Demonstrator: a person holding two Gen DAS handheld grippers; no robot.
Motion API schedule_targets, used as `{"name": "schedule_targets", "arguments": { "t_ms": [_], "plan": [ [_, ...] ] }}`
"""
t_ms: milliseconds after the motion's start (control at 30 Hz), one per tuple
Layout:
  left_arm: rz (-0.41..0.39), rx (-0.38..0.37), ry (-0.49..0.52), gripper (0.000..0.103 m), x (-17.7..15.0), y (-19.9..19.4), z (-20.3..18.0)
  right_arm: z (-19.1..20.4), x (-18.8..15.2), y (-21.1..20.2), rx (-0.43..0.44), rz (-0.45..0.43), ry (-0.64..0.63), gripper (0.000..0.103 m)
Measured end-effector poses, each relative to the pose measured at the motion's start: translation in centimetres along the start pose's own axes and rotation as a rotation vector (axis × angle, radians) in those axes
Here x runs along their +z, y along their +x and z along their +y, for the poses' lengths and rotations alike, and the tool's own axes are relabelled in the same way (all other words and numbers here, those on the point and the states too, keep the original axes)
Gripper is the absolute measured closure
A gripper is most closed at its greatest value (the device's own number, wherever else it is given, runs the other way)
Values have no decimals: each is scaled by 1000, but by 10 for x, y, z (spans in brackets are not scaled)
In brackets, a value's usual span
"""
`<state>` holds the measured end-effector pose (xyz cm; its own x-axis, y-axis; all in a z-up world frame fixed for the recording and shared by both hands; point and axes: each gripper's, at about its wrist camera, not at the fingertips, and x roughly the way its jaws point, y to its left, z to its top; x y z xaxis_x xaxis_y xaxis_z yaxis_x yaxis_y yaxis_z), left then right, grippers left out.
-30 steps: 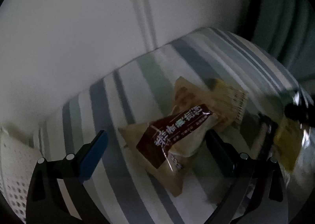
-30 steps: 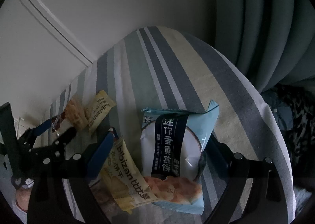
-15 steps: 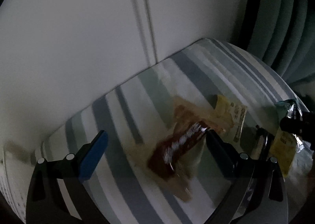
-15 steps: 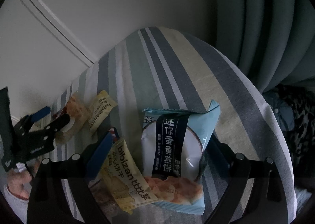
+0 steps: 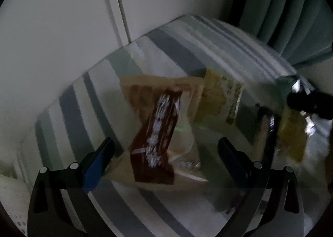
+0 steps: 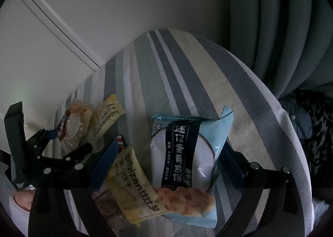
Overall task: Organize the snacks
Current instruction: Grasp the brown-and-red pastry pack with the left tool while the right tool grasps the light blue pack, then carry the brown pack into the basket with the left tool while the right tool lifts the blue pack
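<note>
The left gripper (image 5: 166, 160) has swung closer over the brown-banded snack packet (image 5: 160, 130), jaws spread and unclamped, while the right gripper (image 6: 168, 166), jaws likewise released, waits around the blue packet (image 6: 187, 160), so pickup looks imminent.

bare striped worktop (image 6: 187, 66) beyond the blue packet (image 6: 187, 162) — open for passage. hemmed by white wall (image 6: 104, 8) behind and curtain (image 6: 281, 29) on the right; packets crowd the near left.
</note>
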<state>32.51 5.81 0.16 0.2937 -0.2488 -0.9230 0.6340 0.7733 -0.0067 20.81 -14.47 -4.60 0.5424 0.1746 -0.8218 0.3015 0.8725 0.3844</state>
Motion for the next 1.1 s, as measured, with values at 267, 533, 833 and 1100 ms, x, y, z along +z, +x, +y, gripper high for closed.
{"name": "schedule_targets", "arguments": {
  "t_ms": [267,533,833,1100],
  "plan": [
    [-29,32,-144,43,11,2,15,1,0,0,7,-1,2,9],
    [-110,30,-262,51,-6,-29,32,-5,1,-3,44,-10,28,9],
    [-246,59,-381,51,-40,-96,51,-2,9,1,22,2,40,10],
    [-371,134,-438,51,-73,-158,65,36,16,20,-264,33,-108,34]
  ]
}}
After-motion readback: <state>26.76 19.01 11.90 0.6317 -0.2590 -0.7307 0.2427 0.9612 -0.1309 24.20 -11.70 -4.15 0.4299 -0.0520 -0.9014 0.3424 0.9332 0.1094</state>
